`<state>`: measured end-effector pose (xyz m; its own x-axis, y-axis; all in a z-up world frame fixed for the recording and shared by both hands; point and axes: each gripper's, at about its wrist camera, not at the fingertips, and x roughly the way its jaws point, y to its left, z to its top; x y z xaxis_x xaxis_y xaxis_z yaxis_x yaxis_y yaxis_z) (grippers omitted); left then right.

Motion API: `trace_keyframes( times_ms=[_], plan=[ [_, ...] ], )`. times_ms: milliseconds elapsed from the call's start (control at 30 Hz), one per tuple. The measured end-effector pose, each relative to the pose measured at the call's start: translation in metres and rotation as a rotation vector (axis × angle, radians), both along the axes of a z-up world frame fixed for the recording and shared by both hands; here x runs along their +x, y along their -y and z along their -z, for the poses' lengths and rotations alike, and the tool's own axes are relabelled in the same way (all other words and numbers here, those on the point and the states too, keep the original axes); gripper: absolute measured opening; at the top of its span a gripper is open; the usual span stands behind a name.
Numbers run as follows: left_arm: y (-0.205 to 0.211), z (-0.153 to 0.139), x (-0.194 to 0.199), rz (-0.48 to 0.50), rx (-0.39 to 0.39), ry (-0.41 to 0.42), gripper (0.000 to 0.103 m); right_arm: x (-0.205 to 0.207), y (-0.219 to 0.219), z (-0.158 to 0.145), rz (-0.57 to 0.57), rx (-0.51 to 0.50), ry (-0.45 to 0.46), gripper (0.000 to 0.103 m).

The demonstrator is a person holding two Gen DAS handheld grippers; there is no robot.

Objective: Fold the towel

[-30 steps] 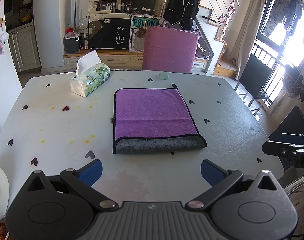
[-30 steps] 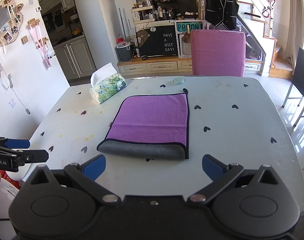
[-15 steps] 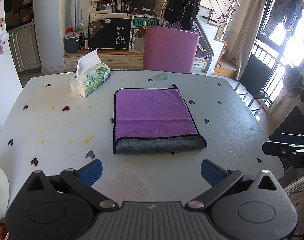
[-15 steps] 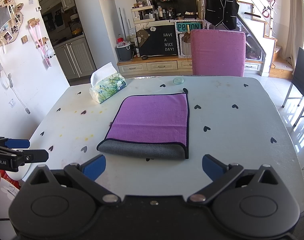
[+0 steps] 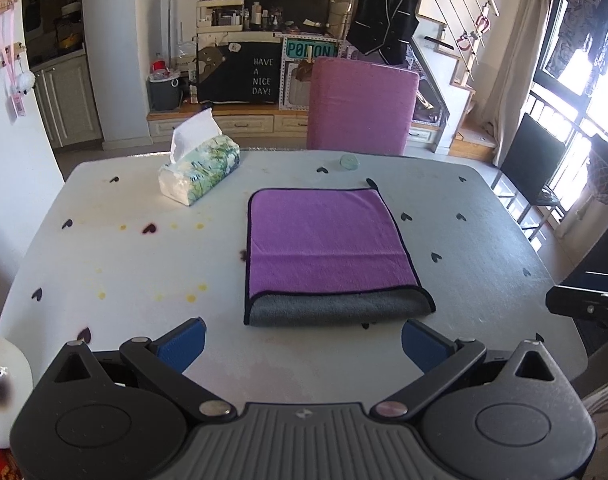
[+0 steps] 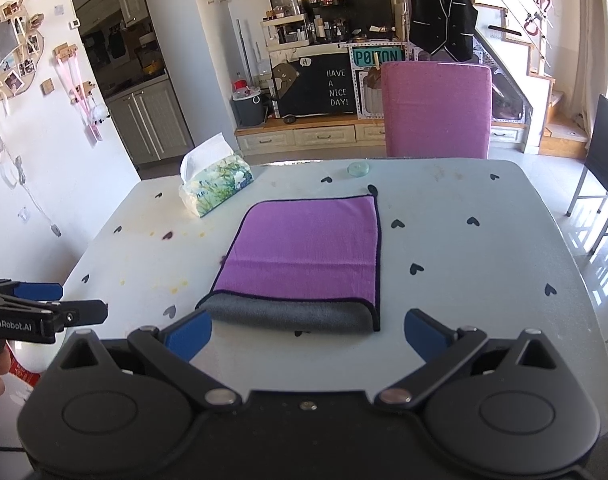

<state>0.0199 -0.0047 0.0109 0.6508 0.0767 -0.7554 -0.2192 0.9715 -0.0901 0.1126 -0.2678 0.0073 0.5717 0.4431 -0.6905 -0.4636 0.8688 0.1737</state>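
A purple towel (image 5: 328, 244) with a grey underside lies folded flat in the middle of the white table (image 5: 124, 256); its grey fold faces me. It also shows in the right wrist view (image 6: 308, 252). My left gripper (image 5: 302, 346) is open and empty, just short of the towel's near edge. My right gripper (image 6: 307, 336) is open and empty, also just short of the near edge. Each gripper appears at the side of the other's view: the right gripper (image 5: 584, 308) and the left gripper (image 6: 44, 312).
A tissue box (image 5: 198, 172) stands at the far left of the table, and a small round lid (image 5: 349, 162) lies near the far edge. A pink chair (image 5: 362, 106) stands behind the table. A white object (image 5: 4, 392) sits at the near left.
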Motion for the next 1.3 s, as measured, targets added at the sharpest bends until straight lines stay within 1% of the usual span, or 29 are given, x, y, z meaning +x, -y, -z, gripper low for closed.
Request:
trace_keyframes(
  times_ms=[167,367,500,667,800,1033,1300],
  plan=[
    [-0.004,-0.007,0.013,0.005,0.008,0.002,0.103,0.013,-0.004,-0.007,0.001,-0.012,0.015,0.103],
    [-0.012,-0.014,0.032,-0.013,0.025,0.023,0.103,0.038,-0.008,-0.012,0.001,-0.013,-0.001,0.103],
    [-0.016,-0.019,0.046,-0.021,0.043,0.034,0.103,0.056,-0.014,-0.012,0.003,-0.032,-0.004,0.103],
    [-0.016,-0.017,0.064,0.001,0.053,0.014,0.103,0.074,-0.021,-0.008,-0.004,-0.064,-0.016,0.103],
    [-0.019,-0.008,0.080,0.013,0.044,-0.023,0.103,0.088,-0.025,0.002,-0.015,-0.083,-0.039,0.103],
    [-0.029,0.018,0.108,0.008,0.008,-0.105,0.103,0.112,-0.034,0.027,-0.025,-0.107,-0.120,0.103],
    [-0.039,0.051,0.138,-0.006,-0.012,-0.190,0.103,0.142,-0.042,0.057,-0.009,-0.128,-0.197,0.103]
  ],
)
